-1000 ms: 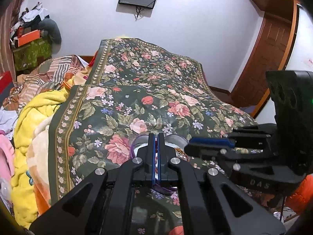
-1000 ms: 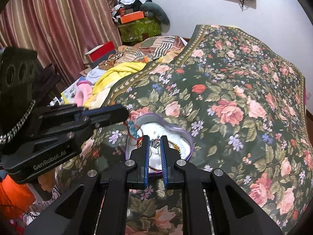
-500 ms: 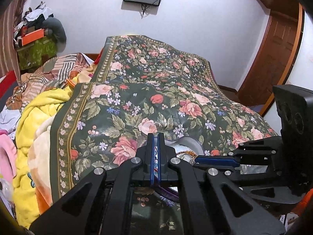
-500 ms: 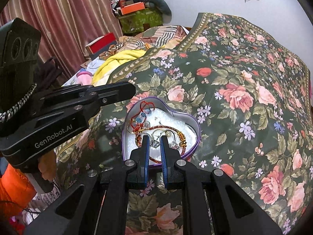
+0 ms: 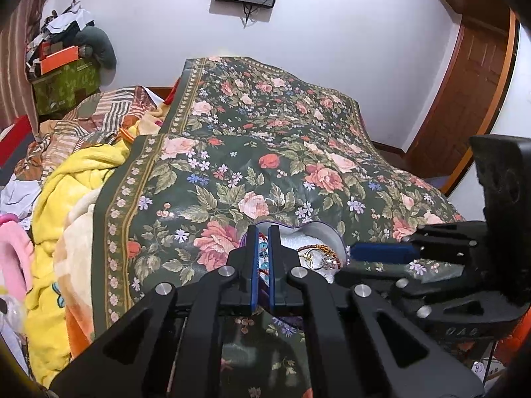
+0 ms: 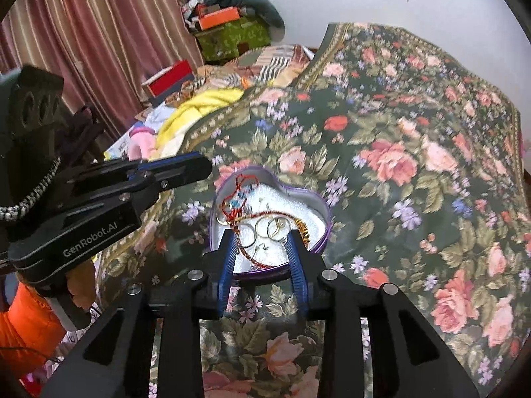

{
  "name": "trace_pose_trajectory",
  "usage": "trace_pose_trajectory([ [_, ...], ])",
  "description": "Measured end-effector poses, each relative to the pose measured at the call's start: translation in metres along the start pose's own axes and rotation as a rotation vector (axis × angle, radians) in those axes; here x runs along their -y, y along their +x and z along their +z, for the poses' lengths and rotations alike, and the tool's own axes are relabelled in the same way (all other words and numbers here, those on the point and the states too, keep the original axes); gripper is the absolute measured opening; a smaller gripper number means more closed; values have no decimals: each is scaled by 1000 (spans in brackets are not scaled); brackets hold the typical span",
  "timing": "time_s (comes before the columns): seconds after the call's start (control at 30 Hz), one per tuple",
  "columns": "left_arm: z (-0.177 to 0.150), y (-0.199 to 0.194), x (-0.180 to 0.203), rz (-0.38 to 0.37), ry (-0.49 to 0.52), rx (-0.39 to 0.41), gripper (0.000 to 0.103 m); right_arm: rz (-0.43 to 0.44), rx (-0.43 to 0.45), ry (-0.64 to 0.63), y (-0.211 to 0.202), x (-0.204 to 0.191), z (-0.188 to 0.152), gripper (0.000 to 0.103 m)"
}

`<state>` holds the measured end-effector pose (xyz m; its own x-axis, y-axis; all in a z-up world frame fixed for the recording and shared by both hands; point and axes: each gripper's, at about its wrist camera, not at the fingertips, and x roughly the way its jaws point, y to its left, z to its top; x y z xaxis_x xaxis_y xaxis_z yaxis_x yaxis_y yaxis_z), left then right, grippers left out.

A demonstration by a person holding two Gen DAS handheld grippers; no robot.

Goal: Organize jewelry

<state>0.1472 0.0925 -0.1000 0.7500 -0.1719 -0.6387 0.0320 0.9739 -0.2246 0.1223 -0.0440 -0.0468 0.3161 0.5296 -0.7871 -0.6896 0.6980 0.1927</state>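
Note:
A heart-shaped tin (image 6: 320,207) with a purple rim and white lining lies on the floral bedspread. In it are a red cord bracelet (image 6: 239,195), gold rings (image 6: 265,227) and a beaded bangle. My right gripper (image 6: 262,237) is open, its jaws spread over the tin's near edge, holding nothing. My left gripper (image 5: 262,235) is nearly shut with a narrow gap, holding nothing I can see, just over the tin's (image 5: 322,232) left lobe. It also shows in the right wrist view (image 6: 199,167), to the left of the tin.
The dark floral bedspread (image 6: 398,152) covers the bed. A yellow blanket (image 5: 66,192) and piled clothes lie along the left side. Boxes (image 5: 63,76) stand in the far corner by a curtain. A wooden door (image 5: 464,99) is at the right.
My right gripper has opened from nearly shut to wide over the tin. Both grippers have drawn back slightly, so more of the tin's contents shows.

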Motion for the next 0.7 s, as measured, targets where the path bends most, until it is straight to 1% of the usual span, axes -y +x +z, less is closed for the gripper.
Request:
trace_pose_trajectory([
  [0.2, 4, -31, 11, 10, 18, 57, 1, -55, 145, 2, -47, -6, 6, 28],
  [0.3, 6, -55, 22, 23, 45, 107, 1, -85, 231, 1, -77, -15, 7, 28],
  [0.47, 7, -107, 47, 33, 92, 215, 1, -134, 378, 0, -125, -36, 0, 28],
  [0.57, 4, -142, 65, 46, 123, 292, 1, -134, 459, 22, -153, -47, -7, 28],
  [0.63, 0, -166, 77, 59, 145, 345, 3, -148, 514, 29, -170, -57, -13, 28],
  [0.7, -4, -183, 85, 63, 157, 378, 6, -152, 561, 31, -185, -66, -20, 29],
])
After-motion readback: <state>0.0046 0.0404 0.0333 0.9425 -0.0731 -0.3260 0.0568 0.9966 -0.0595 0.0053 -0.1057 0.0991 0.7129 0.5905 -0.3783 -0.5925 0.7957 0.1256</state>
